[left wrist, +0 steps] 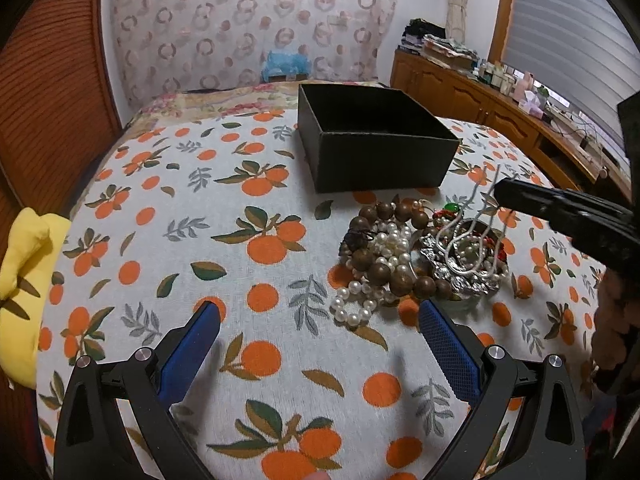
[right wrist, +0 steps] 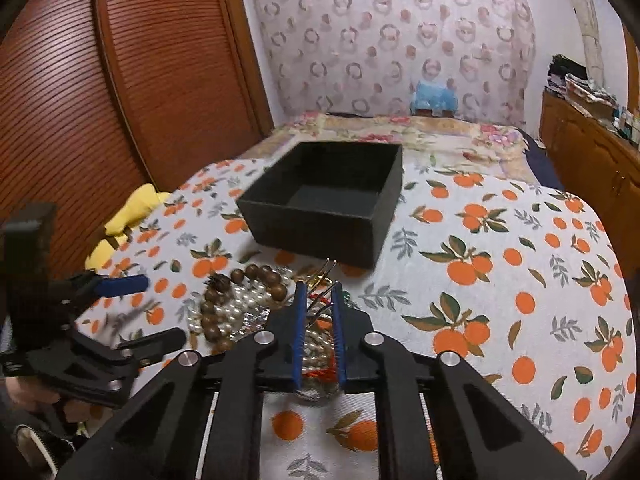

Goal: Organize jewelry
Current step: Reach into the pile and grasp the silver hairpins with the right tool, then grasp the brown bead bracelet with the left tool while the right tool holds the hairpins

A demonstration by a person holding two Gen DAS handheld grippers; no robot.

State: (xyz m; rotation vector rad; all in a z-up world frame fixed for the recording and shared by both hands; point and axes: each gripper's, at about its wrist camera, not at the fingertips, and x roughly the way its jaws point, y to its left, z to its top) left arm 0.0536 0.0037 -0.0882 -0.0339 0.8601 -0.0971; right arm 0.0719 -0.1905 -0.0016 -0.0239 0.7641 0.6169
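With the right gripper [right wrist: 320, 308] closed on the chain [left wrist: 472, 216], a straight lift clear of the pile [left wrist: 416, 256] before the box [right wrist: 328, 208] is advised, while the left gripper [left wrist: 320, 328] is held open.

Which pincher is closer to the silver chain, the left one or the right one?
The right gripper. It is pinching the silver chain, lifting it above the jewelry pile. The left gripper hangs open, short of the pile, touching nothing.

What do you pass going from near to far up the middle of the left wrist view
left gripper → pearl strand → brown wooden bead bracelet → black box → flowered bedding → patterned curtain
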